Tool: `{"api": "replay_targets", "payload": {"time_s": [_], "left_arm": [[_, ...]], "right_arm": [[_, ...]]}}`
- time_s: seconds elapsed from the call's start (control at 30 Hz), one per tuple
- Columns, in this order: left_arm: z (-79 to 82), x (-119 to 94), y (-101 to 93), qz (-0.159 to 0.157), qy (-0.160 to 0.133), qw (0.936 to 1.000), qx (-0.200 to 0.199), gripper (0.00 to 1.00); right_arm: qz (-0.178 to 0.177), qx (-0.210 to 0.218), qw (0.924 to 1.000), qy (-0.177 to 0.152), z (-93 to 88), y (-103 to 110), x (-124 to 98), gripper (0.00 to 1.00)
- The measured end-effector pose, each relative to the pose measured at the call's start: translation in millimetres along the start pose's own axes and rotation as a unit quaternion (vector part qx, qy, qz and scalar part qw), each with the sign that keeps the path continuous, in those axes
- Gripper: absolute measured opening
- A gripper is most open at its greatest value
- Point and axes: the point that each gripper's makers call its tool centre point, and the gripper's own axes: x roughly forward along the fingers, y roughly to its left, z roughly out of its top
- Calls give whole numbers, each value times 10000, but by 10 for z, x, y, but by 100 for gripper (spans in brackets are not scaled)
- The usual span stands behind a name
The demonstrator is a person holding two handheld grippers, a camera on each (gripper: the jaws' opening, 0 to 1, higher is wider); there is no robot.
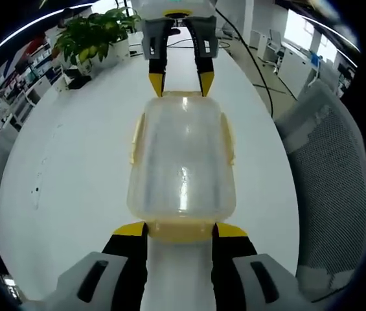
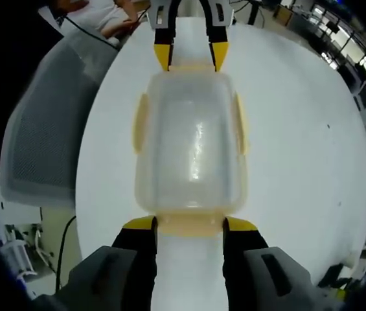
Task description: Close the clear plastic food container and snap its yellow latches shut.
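A clear plastic food container point(image 1: 183, 162) point(image 2: 192, 142) lies with its lid on, on a white table point(image 1: 66, 168) point(image 2: 299, 149). Pale yellow latches point(image 1: 137, 137) point(image 2: 141, 123) sit along both long sides, and one more at each short end. My left gripper point(image 1: 181, 230) is open, its yellow-tipped jaws flanking the near end latch. My right gripper point(image 2: 190, 225) is open too and flanks the opposite end latch. Each gripper appears across the container in the other's view: the right gripper point(image 1: 181, 83), the left gripper point(image 2: 191, 57).
A potted plant point(image 1: 92, 39) stands on the table beyond the container to the left. A grey mesh chair point(image 1: 328, 168) point(image 2: 46, 129) stands beside the table edge. A black cable point(image 1: 260, 71) trails off the table. A person point(image 2: 105, 13) is past the chair.
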Motion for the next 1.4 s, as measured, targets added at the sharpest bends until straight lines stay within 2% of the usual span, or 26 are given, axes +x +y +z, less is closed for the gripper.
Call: {"api": "replay_targets", "payload": {"time_s": [0.53, 0.7, 0.93, 1.1, 1.17, 1.3, 1.4], "left_arm": [[7, -3, -19, 26, -175, 9998, 45, 34], [21, -55, -3, 98, -259, 9996, 17, 38], [50, -148, 0, 172, -425, 9988, -190, 38], [59, -194, 11, 308, -472, 9974, -455, 38], [62, -214, 21, 380, -491, 9963, -595, 38], [83, -241, 36, 519, -596, 9926, -917, 38], [69, -246, 53, 671, -617, 9888, -1181, 37]], "right_arm": [[-37, -108, 9999, 112, -40, 30, 43, 38], [-119, -11, 9999, 2, -21, 31, -5, 38], [-177, 187, 9996, -110, -12, 79, -90, 39], [-319, 571, 9973, -333, 15, 84, -160, 38], [-352, 809, 9948, -508, 46, 87, -188, 38], [-540, 1163, 9897, -642, 52, 64, -228, 37], [-679, 1453, 9834, -850, 86, 38, -247, 35]]}}
